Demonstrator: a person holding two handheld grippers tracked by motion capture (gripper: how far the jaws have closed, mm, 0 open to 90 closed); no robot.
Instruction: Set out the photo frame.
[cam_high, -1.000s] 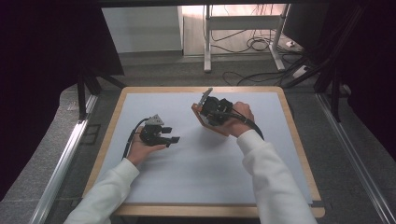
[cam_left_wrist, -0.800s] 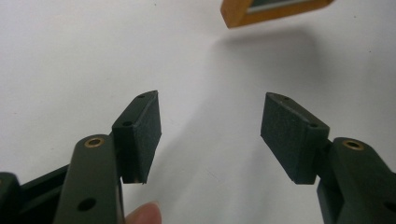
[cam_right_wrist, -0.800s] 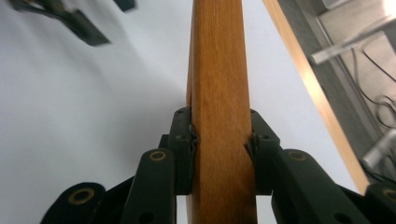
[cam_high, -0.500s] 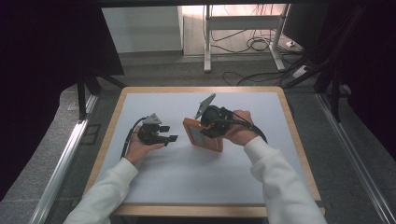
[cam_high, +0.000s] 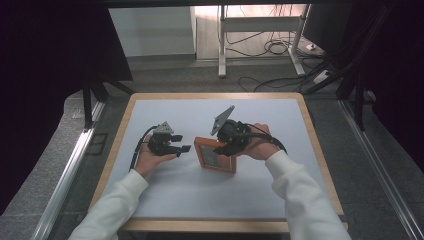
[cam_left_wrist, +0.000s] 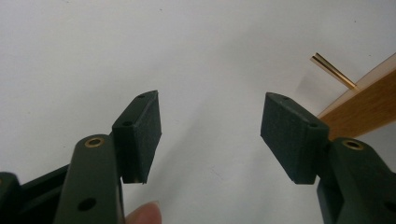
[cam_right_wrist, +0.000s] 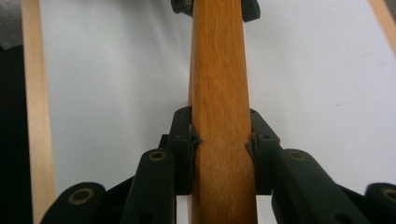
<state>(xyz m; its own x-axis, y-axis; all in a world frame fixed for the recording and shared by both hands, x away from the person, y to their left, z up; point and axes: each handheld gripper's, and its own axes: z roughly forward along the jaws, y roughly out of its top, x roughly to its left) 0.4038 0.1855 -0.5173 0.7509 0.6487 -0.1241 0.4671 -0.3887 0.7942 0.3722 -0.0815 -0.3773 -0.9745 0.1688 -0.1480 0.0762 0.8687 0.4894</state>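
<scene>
- A person sits at a wood-rimmed surface (cam_high: 125, 131) topped with a pale grey-white sheet, forearms in white sleeves coming in from the bottom of the high view.
- The right gripper (cam_high: 231, 145) is held in the person's right hand near the middle of the surface, with a grey three-cornered plate on top and a black cable looping back past the wrist.
- Its jaws are clamped on a wooden picture frame (cam_high: 216, 155), an orange-brown rectangle with a greyish panel in the centre.
- The frame is at the middle of the surface, tilted, with its right upper edge in the jaws; whether its lower edge touches the sheet cannot be told.
- In the right gripper view, the frame's wooden edge (cam_right_wrist: 219, 107) runs straight up the middle, and the two black pads press on it from either side.
- The left gripper (cam_high: 176, 148) is held in the person's left hand to the left of the frame, near it but apart, pointing toward it.
- Its jaws stand well apart with nothing between them.
- In the left gripper view, the two dark pads (cam_left_wrist: 142, 133) frame bare white sheet; a corner of the wooden frame (cam_left_wrist: 369, 105) and a thin brass-coloured strip (cam_left_wrist: 334, 70) show at the right edge, and a fingertip shows at the bottom.
</scene>
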